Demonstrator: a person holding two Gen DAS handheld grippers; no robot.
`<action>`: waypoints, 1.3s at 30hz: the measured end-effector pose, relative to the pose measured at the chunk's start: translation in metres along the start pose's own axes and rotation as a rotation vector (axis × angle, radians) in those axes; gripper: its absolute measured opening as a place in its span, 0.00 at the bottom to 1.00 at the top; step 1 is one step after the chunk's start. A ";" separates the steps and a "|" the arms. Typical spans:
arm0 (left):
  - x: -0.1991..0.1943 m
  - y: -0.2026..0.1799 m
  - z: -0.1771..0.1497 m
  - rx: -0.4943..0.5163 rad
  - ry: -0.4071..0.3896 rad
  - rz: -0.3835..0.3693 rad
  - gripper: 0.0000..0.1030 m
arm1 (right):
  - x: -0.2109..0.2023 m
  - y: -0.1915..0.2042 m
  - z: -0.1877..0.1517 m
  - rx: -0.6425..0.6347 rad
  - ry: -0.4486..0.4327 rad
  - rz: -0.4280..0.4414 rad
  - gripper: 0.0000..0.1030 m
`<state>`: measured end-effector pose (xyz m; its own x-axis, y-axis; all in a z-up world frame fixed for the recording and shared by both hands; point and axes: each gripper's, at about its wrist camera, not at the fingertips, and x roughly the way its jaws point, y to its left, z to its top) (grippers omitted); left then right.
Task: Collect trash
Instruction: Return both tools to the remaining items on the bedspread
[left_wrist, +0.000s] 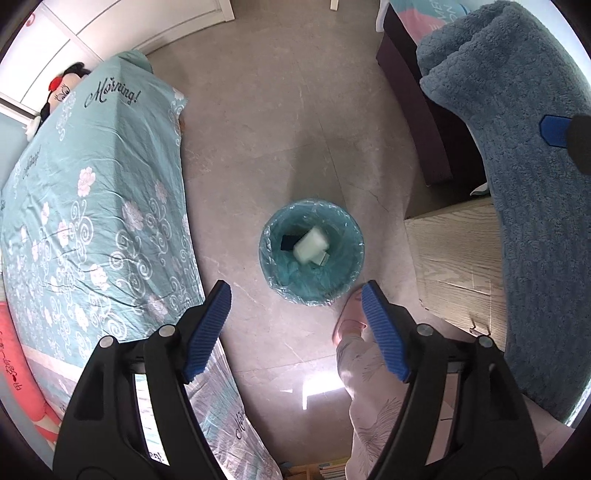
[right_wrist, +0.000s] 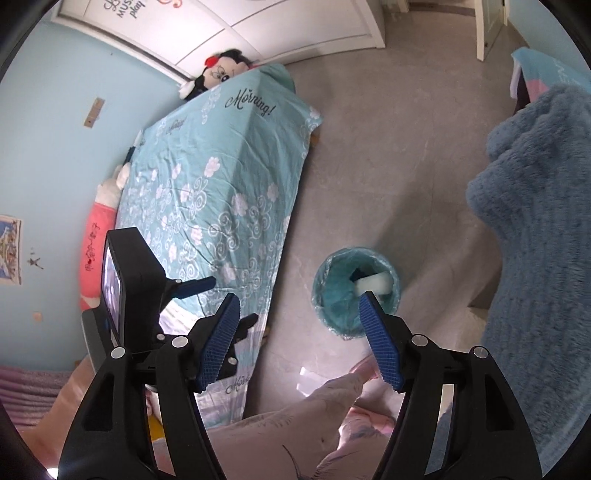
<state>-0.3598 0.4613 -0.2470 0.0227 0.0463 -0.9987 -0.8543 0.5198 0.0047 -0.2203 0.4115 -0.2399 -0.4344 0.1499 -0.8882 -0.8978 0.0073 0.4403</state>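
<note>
The left gripper was held wide open and empty above the grey floor, and the right gripper was likewise spread wide with nothing between its fingers. A round bin lined with a teal bag was seen standing on the floor between the bed and a wooden cabinet. A white piece of trash and something dark were seen lying inside the bin.

Teal floral bedsheet, teal-lined bin
</note>
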 end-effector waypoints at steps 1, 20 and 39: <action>-0.002 0.000 0.000 0.000 -0.005 -0.002 0.70 | -0.005 -0.001 -0.001 0.003 -0.011 0.002 0.66; -0.075 -0.077 0.018 0.254 -0.196 -0.018 0.79 | -0.148 -0.042 -0.073 0.144 -0.348 -0.055 0.80; -0.135 -0.314 0.014 0.945 -0.316 -0.177 0.88 | -0.311 -0.130 -0.320 0.720 -0.794 -0.362 0.82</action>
<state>-0.0872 0.3035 -0.1132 0.3631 0.0555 -0.9301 -0.0671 0.9972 0.0333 0.0081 0.0481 -0.0629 0.2422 0.6070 -0.7569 -0.5990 0.7073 0.3755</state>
